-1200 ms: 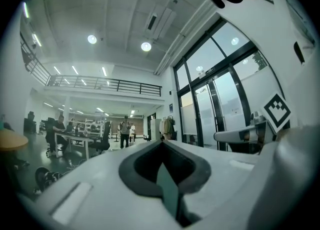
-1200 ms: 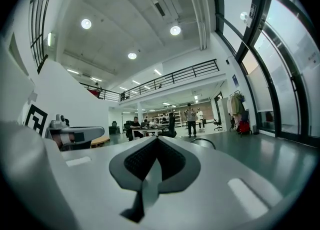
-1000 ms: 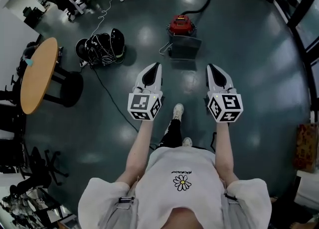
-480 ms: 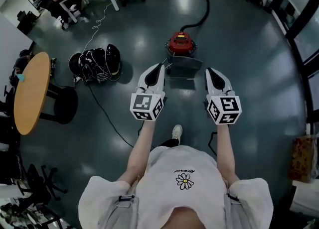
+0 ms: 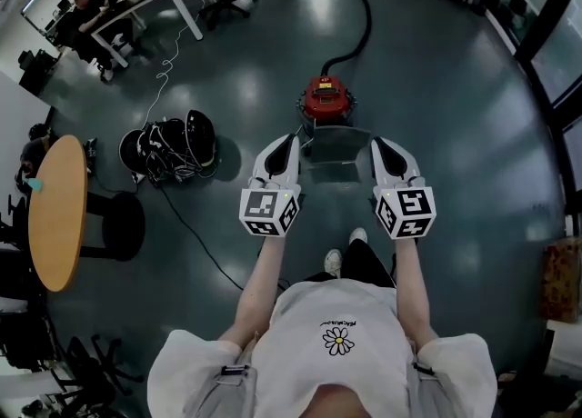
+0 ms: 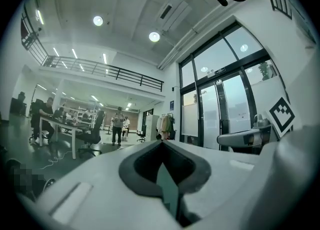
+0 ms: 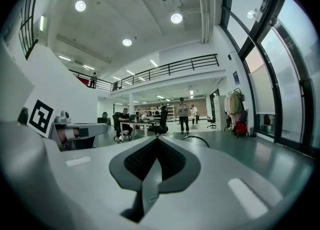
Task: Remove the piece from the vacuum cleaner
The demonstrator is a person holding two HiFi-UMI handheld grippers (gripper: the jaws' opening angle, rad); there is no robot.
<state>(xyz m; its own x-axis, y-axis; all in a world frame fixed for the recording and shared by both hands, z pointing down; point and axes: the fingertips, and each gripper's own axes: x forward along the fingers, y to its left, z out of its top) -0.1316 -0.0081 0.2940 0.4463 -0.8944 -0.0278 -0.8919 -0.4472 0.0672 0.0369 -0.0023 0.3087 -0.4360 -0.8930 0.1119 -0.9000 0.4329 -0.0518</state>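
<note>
Glossy dark floor point(image 5: 473, 134) spreads below the person. At twelve o'clock sits the red vacuum cleaner point(image 5: 327, 98), its black hose point(image 5: 364, 16) curling away and a flat grey piece point(image 5: 335, 145) just beside its near end. The left gripper point(image 5: 291, 138) and right gripper point(image 5: 376, 142) appear at either side of that piece, jaws pressed together, holding nothing. A round wooden table point(image 5: 56, 216) stands at nine o'clock.

Two tools, the left tool point(image 5: 290, 138) and right tool point(image 5: 378, 143), one red vacuum cleaner point(image 5: 328, 98), one round table point(image 5: 56, 212).
</note>
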